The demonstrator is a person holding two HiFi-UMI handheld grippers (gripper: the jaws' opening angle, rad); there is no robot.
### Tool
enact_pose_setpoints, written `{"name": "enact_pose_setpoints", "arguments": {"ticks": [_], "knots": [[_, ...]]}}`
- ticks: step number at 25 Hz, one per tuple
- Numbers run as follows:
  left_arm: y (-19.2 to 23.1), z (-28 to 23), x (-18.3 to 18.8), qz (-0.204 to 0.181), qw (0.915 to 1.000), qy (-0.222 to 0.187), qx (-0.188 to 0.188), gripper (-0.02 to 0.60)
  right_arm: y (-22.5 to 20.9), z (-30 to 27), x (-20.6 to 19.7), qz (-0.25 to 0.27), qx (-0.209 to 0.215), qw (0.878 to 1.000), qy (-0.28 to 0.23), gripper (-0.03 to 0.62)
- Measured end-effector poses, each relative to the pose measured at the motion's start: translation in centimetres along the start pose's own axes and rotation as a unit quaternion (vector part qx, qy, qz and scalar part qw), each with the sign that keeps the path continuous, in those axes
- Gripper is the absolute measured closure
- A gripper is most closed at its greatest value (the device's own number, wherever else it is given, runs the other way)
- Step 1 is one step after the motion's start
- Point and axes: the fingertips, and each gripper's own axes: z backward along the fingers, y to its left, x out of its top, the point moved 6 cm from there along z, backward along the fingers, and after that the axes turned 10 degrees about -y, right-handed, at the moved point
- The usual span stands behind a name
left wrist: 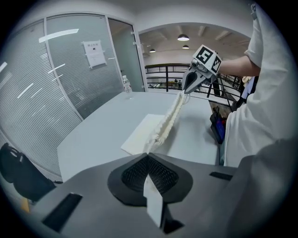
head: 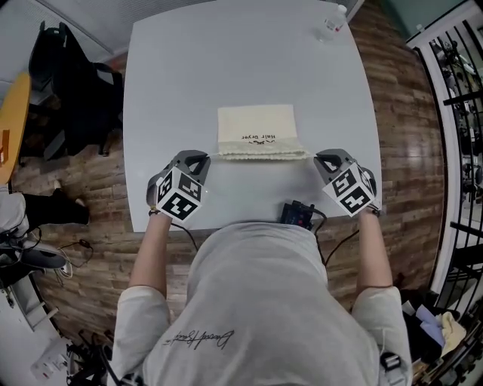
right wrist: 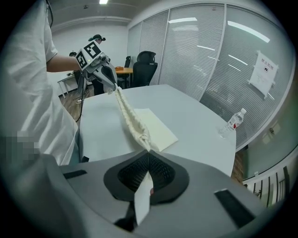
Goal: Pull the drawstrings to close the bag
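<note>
Bag point(head: 255, 130) of cream cloth lies flat near the middle of the pale grey table point(head: 226, 60), dark print by its mouth, which faces the person. The mouth point(head: 263, 153) is puckered into a tight ruffled band, and in both gripper views this band runs as a stretched line from one gripper to the other. At the band's left end the left gripper point(head: 204, 160) has its jaws pressed together on the drawstring point(left wrist: 153, 204), a flat white tail of which sticks out behind the ribbed pads. At the right end the right gripper point(head: 320, 160) pinches the other drawstring tail point(right wrist: 142, 201) the same way, jaws closed on it. Both grippers tilt down toward the table, marker cubes toward the person. Just beside the right gripper, at the table's near edge, sits a dark device point(head: 299, 213) with cables hanging from it. A water bottle point(head: 332, 22) stands at the far right corner, well apart from the bag. Wooden floor point(head: 98, 181) surrounds the table.
</note>
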Motion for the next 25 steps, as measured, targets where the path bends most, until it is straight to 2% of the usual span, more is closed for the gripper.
{"name": "enact_pose_setpoints", "arguments": {"ticks": [3,8,15,19,25], "knots": [[0.5,0.3,0.0,0.004,1.0000,-0.004,0.004,0.572,-0.2,0.0,0.3,0.008,-0.002,1.000,0.005,0.572],[1.1,1.1,-0.8,-0.021,0.9996,0.015,0.015,0.572,0.3,0.0,0.4,0.035,0.001,0.999,0.012,0.572],[2.0,2.1,-1.9,-0.026,0.9991,0.025,0.024,0.572,-0.4,0.7,-0.9,0.064,-0.006,0.997,0.035,0.572],[2.8,2.8,-2.3,-0.016,0.9990,0.024,0.035,0.572,-1.1,1.5,-1.5,0.064,-0.014,0.997,0.039,0.572],[3.6,3.4,-2.8,-0.033,0.9978,0.032,0.047,0.573,-1.8,2.8,-2.3,0.061,-0.022,0.997,0.048,0.572]]}}
